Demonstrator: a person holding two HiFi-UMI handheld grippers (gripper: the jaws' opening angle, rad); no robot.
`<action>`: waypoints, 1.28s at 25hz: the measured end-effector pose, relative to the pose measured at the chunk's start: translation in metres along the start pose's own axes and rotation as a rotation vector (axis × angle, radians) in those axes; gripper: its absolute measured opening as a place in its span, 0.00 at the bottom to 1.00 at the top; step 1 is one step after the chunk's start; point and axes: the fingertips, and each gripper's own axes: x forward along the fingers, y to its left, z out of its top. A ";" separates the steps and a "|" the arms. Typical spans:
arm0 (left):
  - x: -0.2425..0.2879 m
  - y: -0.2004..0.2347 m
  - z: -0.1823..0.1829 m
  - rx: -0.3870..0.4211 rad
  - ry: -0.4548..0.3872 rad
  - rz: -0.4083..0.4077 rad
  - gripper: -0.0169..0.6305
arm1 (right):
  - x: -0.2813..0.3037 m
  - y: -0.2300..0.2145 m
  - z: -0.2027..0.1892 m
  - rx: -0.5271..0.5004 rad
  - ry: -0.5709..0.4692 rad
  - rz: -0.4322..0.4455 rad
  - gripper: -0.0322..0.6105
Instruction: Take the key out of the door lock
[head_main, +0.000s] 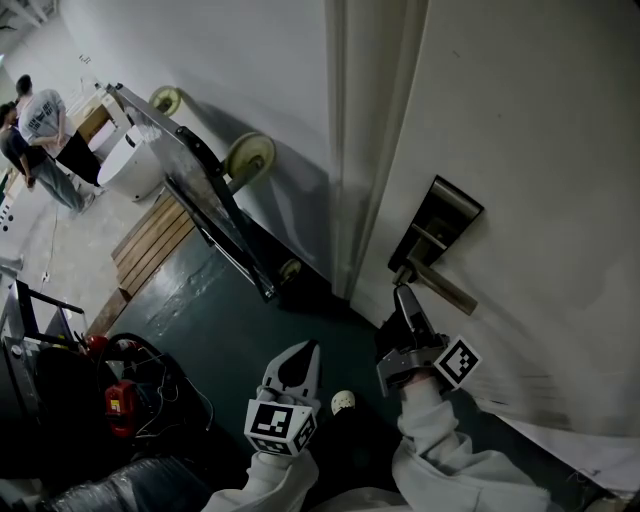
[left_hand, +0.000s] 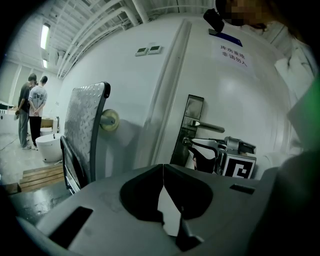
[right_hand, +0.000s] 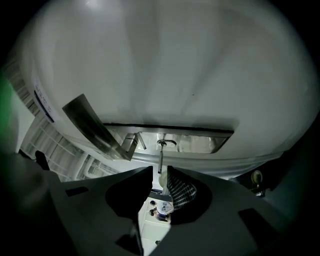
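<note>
The white door (head_main: 540, 150) carries a metal lock plate (head_main: 437, 225) with a lever handle (head_main: 447, 287). In the right gripper view the key (right_hand: 161, 157) runs as a thin metal shaft from the lock cylinder (right_hand: 167, 144) down into my right gripper (right_hand: 160, 173), whose jaws are shut on its head. In the head view the right gripper (head_main: 403, 292) points up at the plate just below the handle. My left gripper (head_main: 310, 346) hangs lower left, away from the door, shut and holding nothing; in its own view (left_hand: 163, 169) it faces the lock plate (left_hand: 193, 125).
A metal platform cart (head_main: 210, 195) with cream wheels (head_main: 250, 155) leans against the wall left of the door frame. A wooden pallet (head_main: 150, 240) and a white fixture (head_main: 130, 165) lie beyond. Two people (head_main: 40, 130) stand far left. A red tool and cables (head_main: 120, 400) sit bottom left.
</note>
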 end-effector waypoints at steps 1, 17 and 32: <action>0.000 0.000 -0.003 -0.005 0.004 0.001 0.05 | 0.002 0.000 0.001 -0.007 -0.009 0.001 0.24; -0.002 -0.003 -0.008 -0.025 0.004 0.016 0.05 | 0.013 -0.004 0.010 0.004 -0.078 -0.029 0.17; -0.020 -0.001 -0.014 -0.041 -0.004 0.063 0.05 | 0.009 -0.004 0.010 0.020 -0.131 -0.055 0.16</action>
